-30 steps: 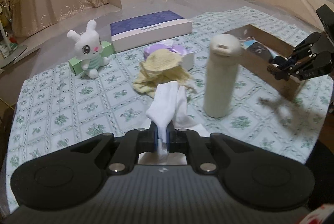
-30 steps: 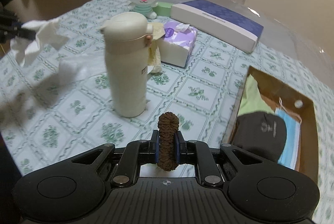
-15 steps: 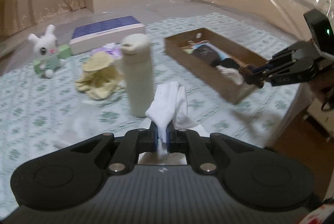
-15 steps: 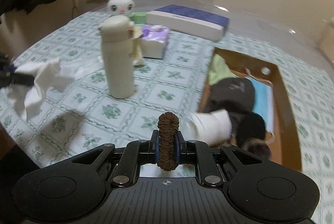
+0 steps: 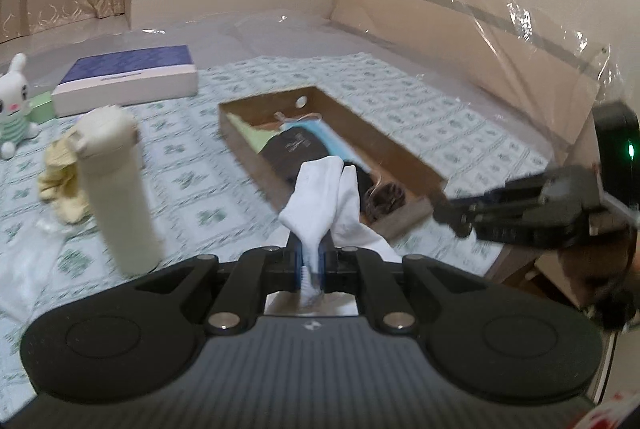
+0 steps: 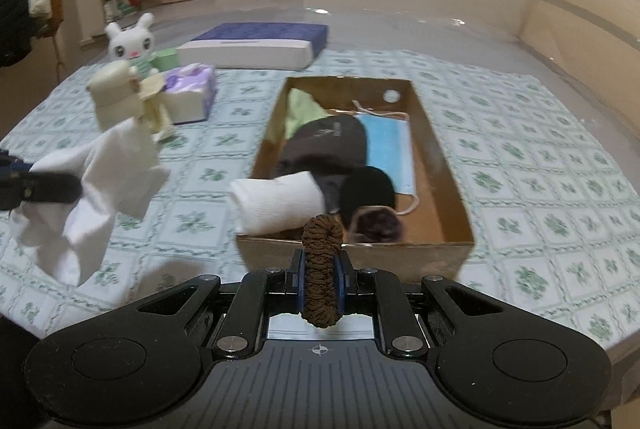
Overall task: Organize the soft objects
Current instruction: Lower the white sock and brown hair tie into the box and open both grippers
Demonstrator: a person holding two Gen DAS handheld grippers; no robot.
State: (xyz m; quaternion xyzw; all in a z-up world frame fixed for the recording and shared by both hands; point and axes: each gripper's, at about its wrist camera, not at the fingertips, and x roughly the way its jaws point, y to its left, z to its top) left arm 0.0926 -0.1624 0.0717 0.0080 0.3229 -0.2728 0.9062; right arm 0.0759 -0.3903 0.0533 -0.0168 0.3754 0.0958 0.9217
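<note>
while the left gripper [image 5: 311,265] is clamping a white sock [image 5: 320,197] between its closed fingers, the sock is hanging in the air above the near edge of the patterned tablecloth [image 6: 540,157], just short of the cardboard box [image 6: 448,165]. from the right wrist view the same sock [image 6: 96,189] is drooping to the left of the box, in front of a cream bottle [image 6: 116,101]. the right gripper [image 6: 321,285] is squeezing a brown hair scrunchie [image 6: 321,269], holding it upright just before the near wall of the box. inside the box a dark slipper [image 6: 328,141], a blue face mask [image 6: 388,149], a green cloth [image 6: 304,109] and a fuzzy dark item [image 6: 376,225] are lying, and a rolled white sock [image 6: 276,205] is resting over its near left corner. farther back a purple tissue pack [image 6: 192,89], a bunny plush [image 6: 130,43] and a flat blue-topped box [image 6: 256,45] are sitting on the cloth.
</note>
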